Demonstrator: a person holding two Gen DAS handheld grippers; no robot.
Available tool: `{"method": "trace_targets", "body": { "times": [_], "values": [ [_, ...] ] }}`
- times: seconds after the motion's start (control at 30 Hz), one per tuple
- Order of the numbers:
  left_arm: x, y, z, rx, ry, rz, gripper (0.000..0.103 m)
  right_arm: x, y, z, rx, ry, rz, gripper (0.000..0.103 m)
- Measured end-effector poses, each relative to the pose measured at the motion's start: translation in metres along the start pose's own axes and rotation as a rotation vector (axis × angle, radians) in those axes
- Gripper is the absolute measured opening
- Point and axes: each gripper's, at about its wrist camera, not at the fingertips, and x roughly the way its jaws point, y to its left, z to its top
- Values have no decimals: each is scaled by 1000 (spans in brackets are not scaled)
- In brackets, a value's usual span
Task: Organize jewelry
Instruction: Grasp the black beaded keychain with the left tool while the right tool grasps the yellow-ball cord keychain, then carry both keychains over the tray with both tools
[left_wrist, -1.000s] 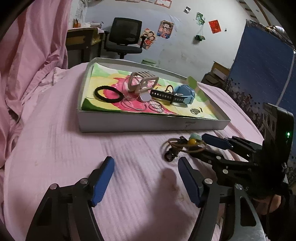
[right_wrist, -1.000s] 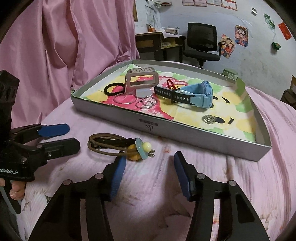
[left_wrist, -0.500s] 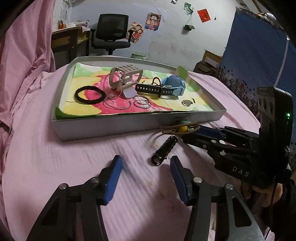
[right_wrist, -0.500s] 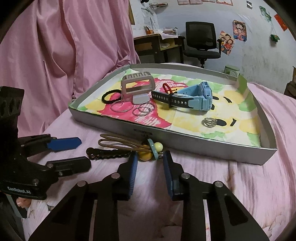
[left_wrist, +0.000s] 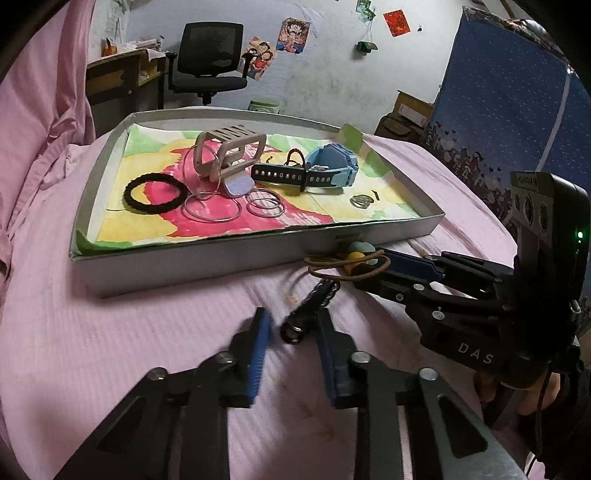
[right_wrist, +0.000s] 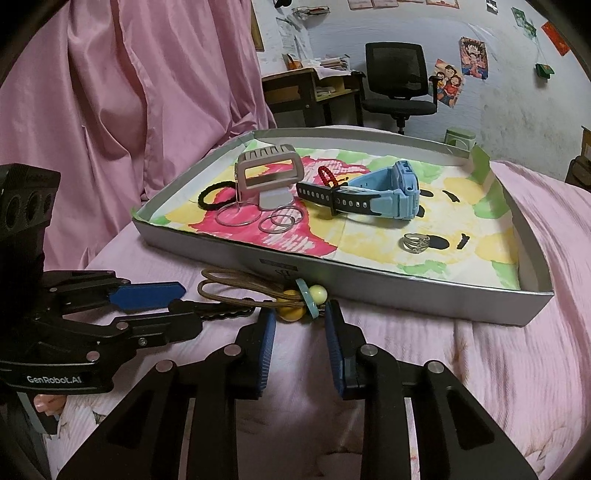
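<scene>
A brown hair tie with yellow and teal beads (right_wrist: 295, 312) lies on the pink sheet in front of the grey tray (right_wrist: 369, 282). My right gripper (right_wrist: 300, 314) is shut on its beaded end, also visible from the left wrist camera as hair tie (left_wrist: 347, 260) in the right gripper (left_wrist: 384, 258). A black chain bracelet (left_wrist: 310, 306) stretches from under the tie toward my left gripper (left_wrist: 293, 319). Its jaws are closing with the chain's end between them, a gap still showing on both sides. Seen from the right wrist camera, the left gripper (right_wrist: 184, 301) meets the bracelet (right_wrist: 221, 314).
The tray (left_wrist: 221, 260) holds a blue watch (left_wrist: 332, 166), a black ring band (left_wrist: 155, 194), silver hoops (left_wrist: 212, 206), a silver ring (left_wrist: 362, 201) and a beige stand (left_wrist: 231, 151). Pink curtain (right_wrist: 129, 92) hangs at the left. A person's fingers (left_wrist: 532, 391) grip the right handle.
The left jaws narrowed a lot and moved in around the black chain's end. The right jaws closed on the beads, and the chain now lies drawn out from the hair tie.
</scene>
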Motion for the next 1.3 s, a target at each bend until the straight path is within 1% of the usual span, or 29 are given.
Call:
{"method": "trace_targets", "body": {
  "times": [0.07, 0.13, 0.37, 0.47, 0.67, 0.87, 1.0, 1.1, 1.3],
  "values": [
    [0, 0, 0, -2, 1, -8, 18, 0, 0, 0, 2, 0, 1, 23],
    [0, 0, 0, -3, 0, -16, 18, 1, 0, 0, 3, 1, 6, 21],
    [-3, 0, -2, -7, -14, -39, 17, 1, 1, -1, 4, -1, 8, 21],
    [-8, 1, -5, -10, -30, -38, 17, 1, 1, 0, 2, -3, 8, 20],
    [-22, 4, -10, -34, -84, -13, 17, 0, 3, 0, 2, -9, 11, 20],
    [-42, 9, -17, -71, -165, 8, 17, -2, 2, -1, -2, -18, 16, 19],
    [-43, 10, -17, -84, -177, 19, 17, -8, 4, -2, -15, -40, 22, 19],
    [-44, 12, -17, -92, -181, 27, 17, -6, 7, 0, -24, -33, 16, 19],
    [-44, 13, -18, -102, -186, 37, 17, 7, 10, 5, -32, 19, 8, 21]
  ]
}}
